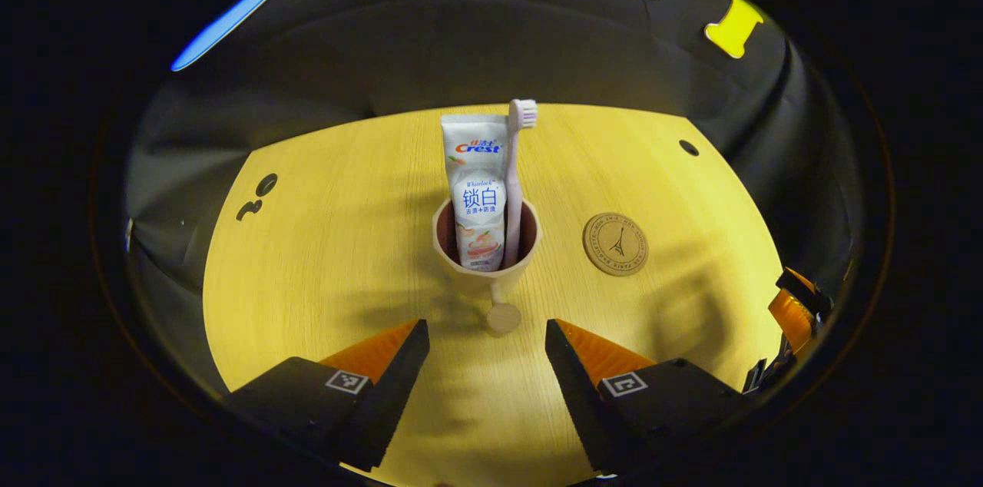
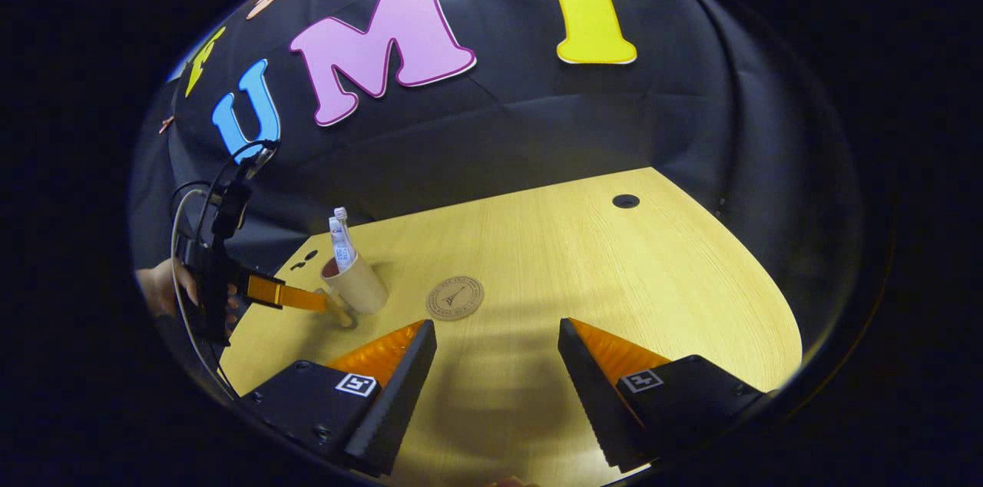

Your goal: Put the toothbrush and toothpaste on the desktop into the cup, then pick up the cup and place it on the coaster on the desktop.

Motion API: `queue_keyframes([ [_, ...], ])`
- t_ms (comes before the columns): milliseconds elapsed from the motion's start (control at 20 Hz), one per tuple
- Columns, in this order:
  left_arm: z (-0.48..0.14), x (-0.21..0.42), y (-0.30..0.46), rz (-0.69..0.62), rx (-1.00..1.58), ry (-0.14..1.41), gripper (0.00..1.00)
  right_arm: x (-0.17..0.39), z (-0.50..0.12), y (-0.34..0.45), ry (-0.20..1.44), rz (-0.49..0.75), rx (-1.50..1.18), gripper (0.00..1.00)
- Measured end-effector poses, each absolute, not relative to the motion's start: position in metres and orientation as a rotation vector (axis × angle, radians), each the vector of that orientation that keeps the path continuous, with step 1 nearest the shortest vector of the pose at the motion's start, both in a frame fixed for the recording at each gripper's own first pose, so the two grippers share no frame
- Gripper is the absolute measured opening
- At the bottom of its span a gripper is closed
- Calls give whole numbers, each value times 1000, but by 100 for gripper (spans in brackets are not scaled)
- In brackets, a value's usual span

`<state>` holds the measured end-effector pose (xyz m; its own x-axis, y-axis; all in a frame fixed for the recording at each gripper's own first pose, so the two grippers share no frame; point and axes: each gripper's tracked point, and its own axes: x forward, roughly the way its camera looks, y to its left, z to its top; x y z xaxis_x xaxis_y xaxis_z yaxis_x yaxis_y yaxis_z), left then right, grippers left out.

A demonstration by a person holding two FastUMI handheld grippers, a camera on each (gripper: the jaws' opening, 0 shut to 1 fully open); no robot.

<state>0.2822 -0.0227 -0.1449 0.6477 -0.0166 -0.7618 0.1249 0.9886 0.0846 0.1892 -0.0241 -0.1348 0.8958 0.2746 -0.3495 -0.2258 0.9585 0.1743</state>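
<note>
Right now your left gripper [image 1: 487, 341] sits wide open just short of the cup [image 1: 485, 253], which holds toothpaste [image 1: 474, 191] and toothbrush [image 1: 516, 172]; your right gripper [image 2: 497, 337] is wide open too, with the coaster [image 1: 615, 243] beside the cup.

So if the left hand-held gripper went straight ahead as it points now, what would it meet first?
Probably the cup's handle, which sits just ahead, centred between the open fingers of the left hand-held gripper; then the cup with toothpaste and toothbrush. Depth is uncertain.
</note>
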Motion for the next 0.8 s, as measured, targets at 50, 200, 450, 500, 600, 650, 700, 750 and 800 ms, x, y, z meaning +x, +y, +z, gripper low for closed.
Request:
queue_keyframes([
  [50, -146, 287, -23, -76, 130, 880, 94, 186, -138, -28, 393, 257, 146, 98],
  [200, -151, 300, -25, -61, 134, 944, 94, 179, -148, -41, 423, 237, 174, 98],
  [450, -170, 316, -21, -60, 201, 1072, 93, 180, -155, -62, 432, 202, 196, 98],
  [500, -173, 319, -23, -53, 168, 1092, 92, 180, -155, -66, 434, 198, 198, 98],
  [600, -182, 324, -24, -23, 104, 1118, 86, 183, -156, -72, 429, 187, 199, 98],
  [650, -186, 326, -23, -11, 88, 1125, 83, 184, -156, -74, 432, 183, 201, 98],
  [700, -189, 327, -22, -3, 82, 1136, 79, 184, -157, -76, 435, 181, 206, 98],
  [750, -193, 327, -22, -1, 74, 1150, 68, 184, -158, -77, 438, 178, 211, 98],
  [800, -196, 327, -23, 4, 68, 1160, 58, 184, -159, -78, 440, 177, 214, 98],
])
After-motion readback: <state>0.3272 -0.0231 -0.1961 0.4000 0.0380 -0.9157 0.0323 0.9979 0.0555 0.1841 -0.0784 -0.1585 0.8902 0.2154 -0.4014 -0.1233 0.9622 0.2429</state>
